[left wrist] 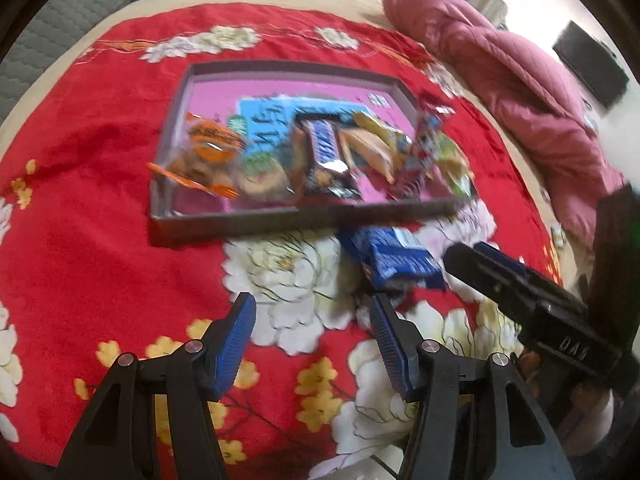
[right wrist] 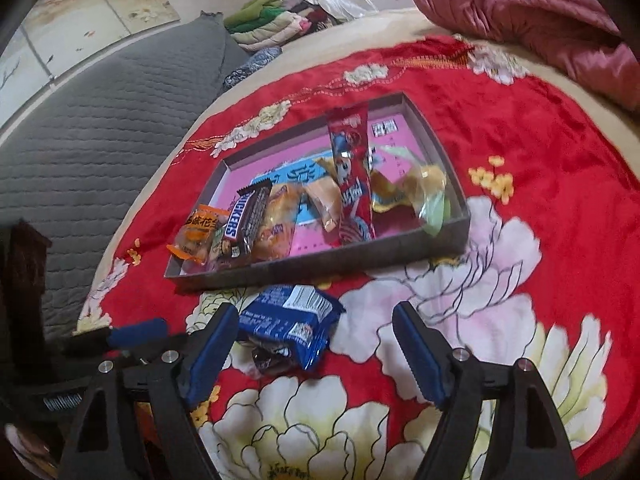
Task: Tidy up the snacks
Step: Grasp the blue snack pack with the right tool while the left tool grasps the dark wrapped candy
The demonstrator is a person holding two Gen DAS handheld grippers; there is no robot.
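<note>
A shallow grey box with a pink floor (left wrist: pixel 224 222) (right wrist: pixel 320 260) lies on the red flowered blanket. It holds several snacks: an orange peanut packet (left wrist: pixel 204 152) (right wrist: pixel 200 234), a Snickers bar (left wrist: pixel 326 152) (right wrist: pixel 244 220), yellow packets (right wrist: pixel 404 188) and a long red packet (right wrist: pixel 352 176). A blue cookie packet (left wrist: pixel 394 258) (right wrist: pixel 288 326) lies on the blanket in front of the box. My left gripper (left wrist: pixel 312 308) is open and empty, just short of the blue packet. My right gripper (right wrist: pixel 316 316) is open, the blue packet lying between its fingers near the left one.
The right gripper's body (left wrist: pixel 532 304) shows in the left wrist view, at the right. A pink quilt (left wrist: pixel 500 60) (right wrist: pixel 520 12) is piled beyond the box. A grey quilted cover (right wrist: pixel 100 120) lies to the left. Folded bedding (right wrist: pixel 272 24) sits at the back.
</note>
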